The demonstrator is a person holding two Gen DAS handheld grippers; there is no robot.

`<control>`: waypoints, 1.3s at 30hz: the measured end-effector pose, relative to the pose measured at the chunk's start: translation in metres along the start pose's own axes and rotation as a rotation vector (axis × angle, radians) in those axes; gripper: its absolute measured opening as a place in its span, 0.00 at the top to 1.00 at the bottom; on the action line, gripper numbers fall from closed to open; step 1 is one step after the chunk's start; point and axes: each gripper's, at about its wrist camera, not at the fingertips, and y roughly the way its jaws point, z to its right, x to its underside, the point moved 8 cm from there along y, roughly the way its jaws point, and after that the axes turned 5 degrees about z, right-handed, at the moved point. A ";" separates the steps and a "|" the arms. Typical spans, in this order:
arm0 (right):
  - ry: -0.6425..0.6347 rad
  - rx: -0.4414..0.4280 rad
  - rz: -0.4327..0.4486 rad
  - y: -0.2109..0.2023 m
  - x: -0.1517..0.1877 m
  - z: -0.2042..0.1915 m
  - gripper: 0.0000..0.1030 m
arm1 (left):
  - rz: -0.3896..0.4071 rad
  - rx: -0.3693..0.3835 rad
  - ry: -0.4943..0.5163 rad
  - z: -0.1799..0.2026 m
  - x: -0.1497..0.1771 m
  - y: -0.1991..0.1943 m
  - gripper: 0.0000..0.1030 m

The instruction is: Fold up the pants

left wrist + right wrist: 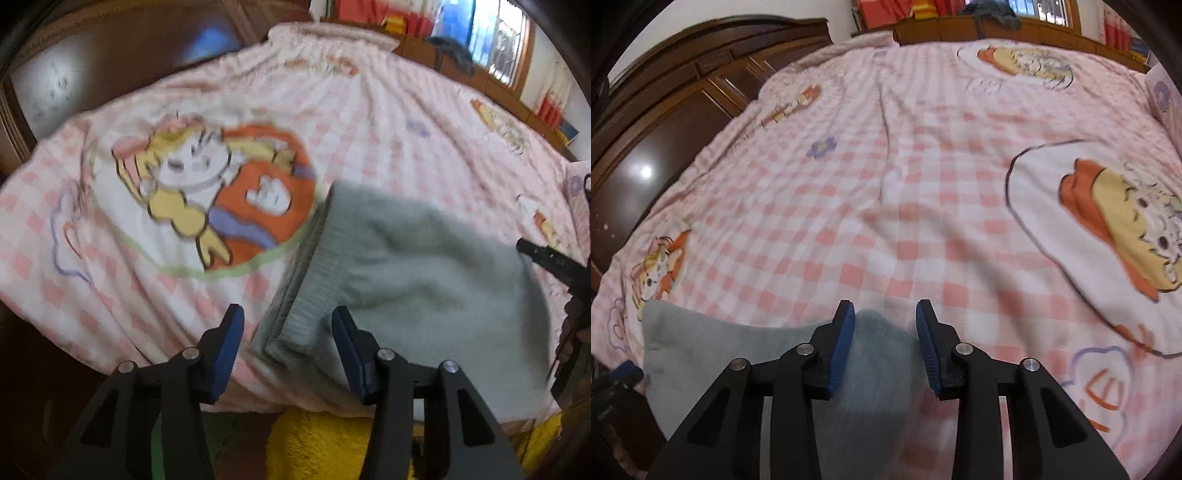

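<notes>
The grey pants (424, 266) lie folded on the pink checked bedspread (369, 129) near its front edge, ribbed waistband to the left. In the left wrist view, my left gripper (288, 326) stands open over the waistband's near corner, and the blue pads do not press it. My right gripper (546, 254) shows as a dark finger at the pants' right side. In the right wrist view, my right gripper (884, 319) straddles a raised hump of the grey pants (746, 354). The cloth reaches the left pad, but a narrow gap stays at the right one.
Dark wooden furniture (665, 122) runs along the bed's left side. A wooden ledge with red items and a window (498, 40) lies beyond the far edge. Something yellow and fuzzy (314, 443) sits below the bed's front edge. The bedspread carries cartoon prints (207, 192).
</notes>
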 end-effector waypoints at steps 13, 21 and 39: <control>-0.014 -0.110 -0.107 -0.048 0.071 -0.010 0.66 | 0.047 0.043 0.068 0.039 -0.041 0.041 0.47; 0.049 -0.183 -0.157 -0.063 0.109 -0.004 0.66 | -0.030 0.081 -0.082 0.016 -0.028 0.060 0.33; 0.328 -0.389 -0.185 -0.058 0.117 -0.003 0.65 | -0.056 0.151 0.076 0.045 0.030 0.011 0.76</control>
